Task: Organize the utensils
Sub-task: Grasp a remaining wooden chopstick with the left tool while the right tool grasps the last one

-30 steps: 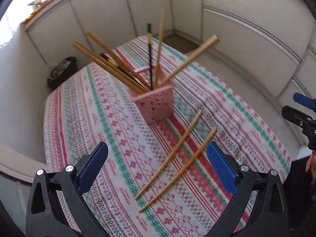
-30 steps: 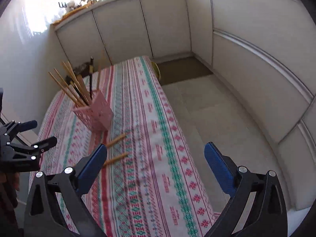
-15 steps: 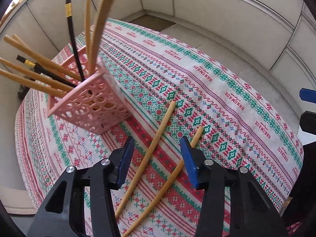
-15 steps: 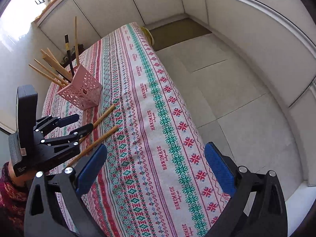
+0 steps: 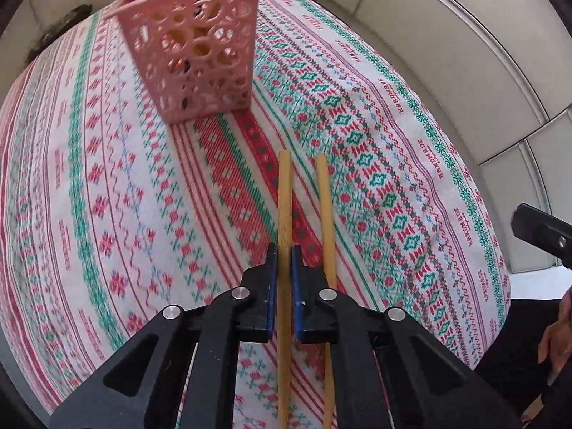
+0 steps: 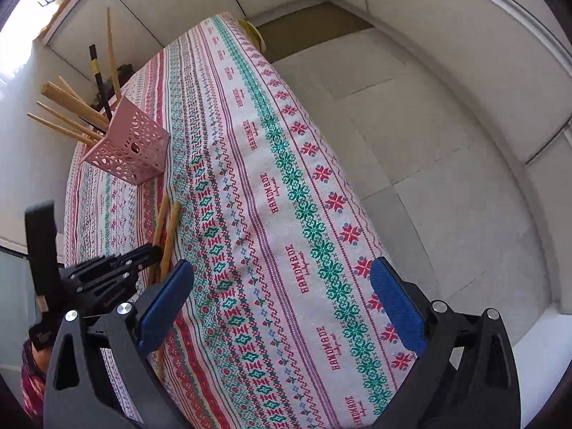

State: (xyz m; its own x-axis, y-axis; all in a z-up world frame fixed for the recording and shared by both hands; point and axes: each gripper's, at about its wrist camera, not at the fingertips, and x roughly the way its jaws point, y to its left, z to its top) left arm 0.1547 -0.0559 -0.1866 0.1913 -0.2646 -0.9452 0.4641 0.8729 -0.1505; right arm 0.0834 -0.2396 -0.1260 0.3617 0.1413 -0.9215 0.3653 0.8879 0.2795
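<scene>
Two loose wooden chopsticks lie side by side on the patterned tablecloth (image 5: 107, 196). My left gripper (image 5: 281, 250) is down at the cloth, its jaws closing with the blue pads pressed on the left chopstick (image 5: 285, 193). The second chopstick (image 5: 323, 207) lies just right of the fingers, untouched. Beyond them stands a pink perforated holder (image 5: 200, 53) with several chopsticks in it. In the right wrist view the holder (image 6: 132, 150), the chopstick pair (image 6: 168, 225) and the left gripper (image 6: 153, 250) sit at the left. My right gripper (image 6: 282, 286) hangs open over the cloth, holding nothing.
The table's long edge (image 6: 357, 214) drops to a grey tiled floor (image 6: 447, 178) on the right, with white cabinet fronts (image 6: 464, 53) around. A dark object (image 5: 60, 28) sits past the table's far end. A person's hand (image 5: 557, 336) shows at the right edge.
My left gripper came down toward the two loose chopsticks and went from wide open to shut on the left one. The right gripper sank a little toward the table and stayed open.
</scene>
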